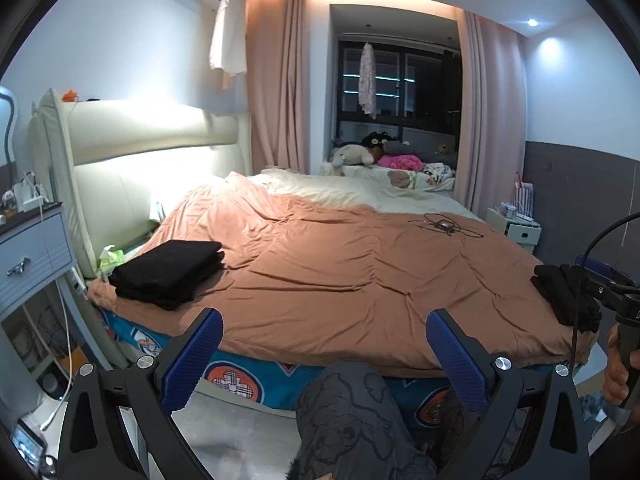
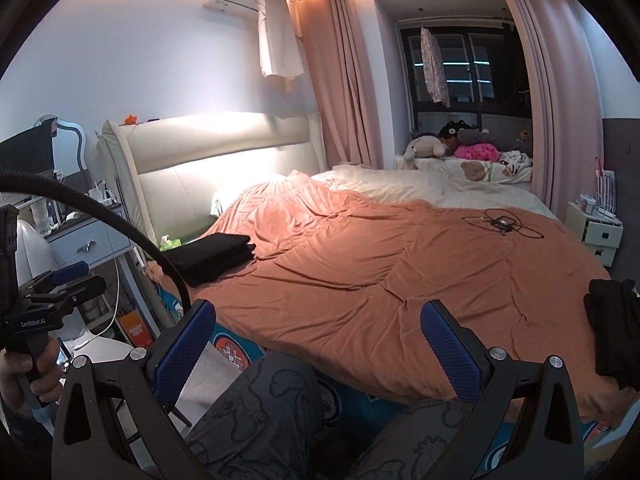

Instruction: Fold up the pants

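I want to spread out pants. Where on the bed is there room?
The middle of the orange blanket is bare, between the folded black stack and the loose black pile. Farther back lies a cable tangle; the far end holds stuffed toys.

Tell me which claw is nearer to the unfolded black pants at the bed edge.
Right. The right claw is just left of the unfolded black pants; the left claw is farther left, near the folded black stack.

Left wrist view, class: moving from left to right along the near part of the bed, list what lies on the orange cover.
Folded black pants stack → bare stretch of orange cover → loose black garment at the right edge, next to the right gripper.
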The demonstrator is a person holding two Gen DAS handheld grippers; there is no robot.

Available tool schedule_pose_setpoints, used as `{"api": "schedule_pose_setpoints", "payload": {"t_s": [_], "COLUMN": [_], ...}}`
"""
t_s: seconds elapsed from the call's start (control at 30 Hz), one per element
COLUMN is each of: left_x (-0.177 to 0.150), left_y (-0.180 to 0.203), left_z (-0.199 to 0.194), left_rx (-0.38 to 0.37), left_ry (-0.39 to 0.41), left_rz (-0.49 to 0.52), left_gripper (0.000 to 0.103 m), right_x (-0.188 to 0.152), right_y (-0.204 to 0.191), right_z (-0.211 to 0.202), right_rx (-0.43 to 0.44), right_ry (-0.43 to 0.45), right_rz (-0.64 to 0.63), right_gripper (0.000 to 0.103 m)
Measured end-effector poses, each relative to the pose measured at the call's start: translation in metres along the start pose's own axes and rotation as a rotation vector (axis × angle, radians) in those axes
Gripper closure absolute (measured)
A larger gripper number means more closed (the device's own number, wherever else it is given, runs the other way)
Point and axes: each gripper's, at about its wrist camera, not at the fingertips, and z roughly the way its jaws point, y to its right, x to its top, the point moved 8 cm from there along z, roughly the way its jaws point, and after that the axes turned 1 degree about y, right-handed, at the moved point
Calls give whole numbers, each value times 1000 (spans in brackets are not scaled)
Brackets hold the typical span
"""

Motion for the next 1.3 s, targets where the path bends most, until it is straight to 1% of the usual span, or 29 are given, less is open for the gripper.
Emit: {"api": "schedule_pose_setpoints", "payload": {"t_s": [0.17, 0.4, 0.57, 1.3], "left_x": [-2, -5, -7, -7], "left_y": [7, 11, 11, 12], "left_z": [3, 9, 12, 10], "left_rx": [-3, 1, 5, 8], "left_ry": [-2, -12, -21, -27], "left_rz": [7, 7, 6, 4], "left_gripper": [0, 0, 0, 0], "right_x": [-11, -14, -17, -15], "right_y": [5, 9, 5, 3], "right_z": [2, 13, 20, 11], "right_rx": [-24, -40, -32, -37], "right_ry": [11, 3, -11, -32], "right_rz": [-11, -24, -15, 2], "right_gripper": [0, 0, 0, 0]}}
